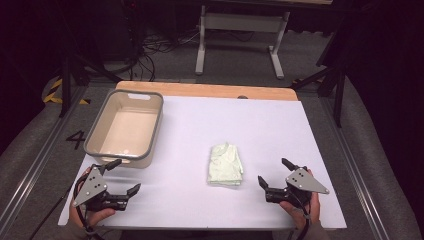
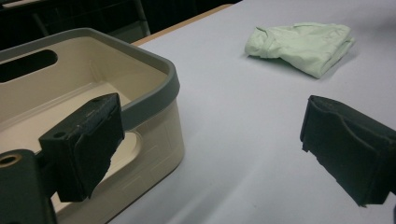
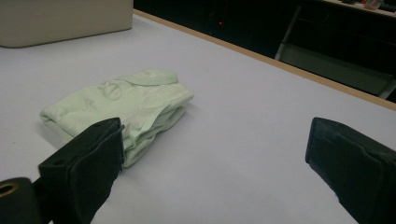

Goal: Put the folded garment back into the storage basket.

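A folded pale-green garment (image 1: 225,165) lies mid-table on the white table cover (image 1: 260,125), well apart from the beige tub with a grey rim (image 1: 93,145) at the left. The left gripper (image 1: 122,176) sits just beside the tub's near corner, the right gripper (image 1: 272,172) near the front-right edge; both have jaws wide apart, holding nothing. Bare cover lies between each gripper and the garment.

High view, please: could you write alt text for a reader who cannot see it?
A folded pale green cloth lies on a white table, between the open left gripper and open right gripper. A beige bin stands at the left.
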Motion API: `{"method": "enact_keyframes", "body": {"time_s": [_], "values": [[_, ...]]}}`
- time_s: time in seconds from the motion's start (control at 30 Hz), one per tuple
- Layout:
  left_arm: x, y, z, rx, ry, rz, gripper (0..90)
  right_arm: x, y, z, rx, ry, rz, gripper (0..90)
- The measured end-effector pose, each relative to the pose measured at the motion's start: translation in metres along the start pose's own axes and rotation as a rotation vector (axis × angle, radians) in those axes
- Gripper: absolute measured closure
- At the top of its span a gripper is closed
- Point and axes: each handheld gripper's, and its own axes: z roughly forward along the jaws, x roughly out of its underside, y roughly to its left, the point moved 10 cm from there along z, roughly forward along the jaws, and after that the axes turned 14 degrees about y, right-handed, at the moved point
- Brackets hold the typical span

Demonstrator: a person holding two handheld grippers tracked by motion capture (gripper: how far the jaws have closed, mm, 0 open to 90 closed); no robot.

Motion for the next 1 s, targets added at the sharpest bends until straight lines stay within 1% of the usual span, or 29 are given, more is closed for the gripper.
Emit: {"method": "enact_keyframes", "body": {"time_s": [0.07,0.13,0.17,0.2,0.23,0.27,0.3,0.37,0.4,0.43,0.47,0.5,0.53,0.57,0.63,0.67,0.7,0.77,0.8,0.83,0.87,0.9,0.93,1.0], "values": [[0.0,0.0,0.0,-0.007,0.004,0.005,7.6,0.001,-0.002,0.0,0.0,0.003,0.008,5.1],[0.0,-0.002,0.0,-0.003,0.007,0.017,7.6,0.002,-0.003,0.0,-0.001,0.005,0.015,4.9],[0.001,-0.005,0.001,0.0,0.012,0.012,7.5,0.001,-0.005,0.001,-0.002,0.004,0.026,4.9],[0.001,-0.005,0.001,0.0,0.012,0.012,7.5,0.001,-0.005,0.001,-0.002,0.008,0.031,4.9],[0.003,-0.006,0.001,-0.003,0.02,0.027,7.5,0.001,-0.005,0.001,-0.002,0.008,0.031,4.9],[0.005,-0.007,0.001,-0.005,0.029,0.034,7.5,0.0,-0.005,0.002,-0.006,0.01,0.035,5.0],[0.007,-0.008,0.0,-0.011,0.034,0.04,7.5,-0.004,-0.005,0.005,0.0,0.008,0.042,6.6],[0.006,-0.008,-0.001,-0.014,0.029,0.04,7.5,-0.005,-0.005,0.005,0.003,0.008,0.044,6.9],[0.008,-0.009,-0.001,-0.014,0.04,0.043,7.4,-0.01,-0.004,0.006,-0.01,-0.001,0.053,7.4],[0.008,-0.009,-0.001,-0.014,0.04,0.043,7.1,-0.01,-0.004,0.006,-0.01,-0.001,0.053,7.4],[0.009,-0.009,0.001,-0.017,0.046,0.048,7.1,-0.017,-0.003,0.008,-0.022,-0.011,0.064,9.2],[0.009,-0.009,0.001,-0.017,0.046,0.048,7.0,-0.017,-0.003,0.008,-0.022,-0.011,0.064,9.2],[0.01,-0.01,0.001,-0.008,0.05,0.041,7.0,-0.021,-0.002,0.011,-0.036,-0.008,0.063,8.5],[0.011,-0.01,0.002,-0.009,0.054,0.041,7.0,-0.023,-0.002,0.013,-0.042,-0.005,0.06,8.3],[0.011,-0.011,0.002,-0.011,0.058,0.045,7.0,-0.027,-0.001,0.018,-0.047,0.01,0.055,7.7],[0.011,-0.011,0.002,-0.011,0.058,0.045,7.0,-0.027,-0.001,0.018,-0.047,0.01,0.055,7.7],[0.012,-0.012,0.003,-0.007,0.064,0.047,7.0,-0.03,0.001,0.021,-0.061,0.009,0.06,7.3],[0.012,-0.013,0.003,-0.006,0.066,0.048,7.0,-0.038,0.005,0.031,-0.084,0.026,0.057,7.1],[0.012,-0.013,0.003,-0.007,0.066,0.051,7.0,-0.04,0.007,0.035,-0.09,0.032,0.06,6.6],[0.012,-0.013,0.003,-0.007,0.066,0.051,6.9,-0.04,0.007,0.035,-0.09,0.032,0.06,6.6],[0.012,-0.013,0.003,-0.006,0.064,0.05,6.9,-0.043,0.011,0.044,-0.098,0.051,0.059,6.3],[0.012,-0.013,0.003,-0.006,0.067,0.053,6.9,-0.043,0.013,0.048,-0.104,0.061,0.055,6.2],[0.013,-0.013,0.004,-0.003,0.067,0.045,6.9,-0.044,0.015,0.052,-0.106,0.071,0.053,6.0],[0.013,-0.013,0.003,-0.007,0.069,0.05,6.8,-0.045,0.019,0.061,-0.117,0.09,0.051,5.8]]}}
